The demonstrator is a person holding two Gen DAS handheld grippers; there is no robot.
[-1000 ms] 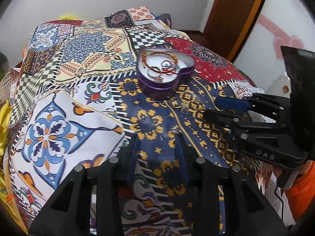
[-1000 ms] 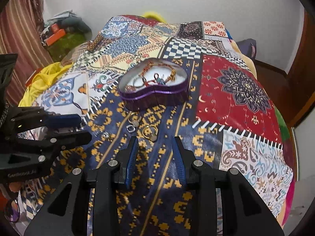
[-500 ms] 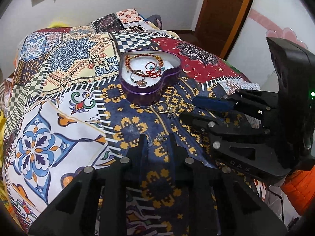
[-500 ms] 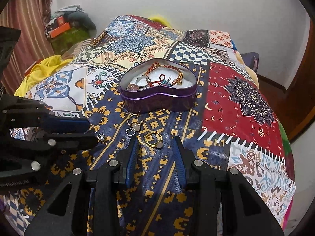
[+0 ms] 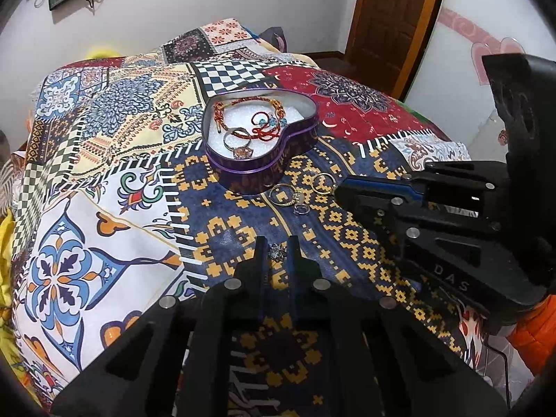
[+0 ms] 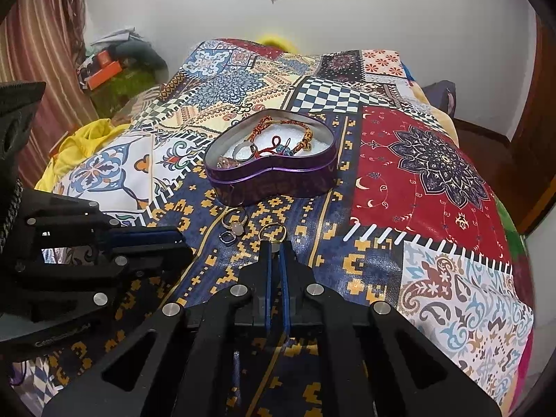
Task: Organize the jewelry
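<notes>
Judging from the layout, the task stands roughly half done. The heart-shaped tin point(image 5: 260, 139) sits on the patterned bedspread point(image 5: 104, 180) and already holds beaded bracelets point(image 5: 243, 111), a red cord piece point(image 5: 266, 130) and a stone ring point(image 5: 239, 147). Outstanding on the bedspread just before the tin: a ring with a pale stone point(image 6: 235, 224), a small square ring point(image 6: 227, 238), a gold ring point(image 6: 272, 232) and a small silver trinket point(image 5: 277, 252).

The left gripper point(image 5: 277, 248) has its jaws narrowed about the silver trinket; whether they grip it cannot be told. The right gripper point(image 6: 275, 245) has its jaws nearly together at the near edge of the gold ring, apparently pinching it, though contact is not plain.

Legible writing: "DAS" on the right gripper's body in the left wrist view. Lettering on the left gripper's body is too blurred to read.
</notes>
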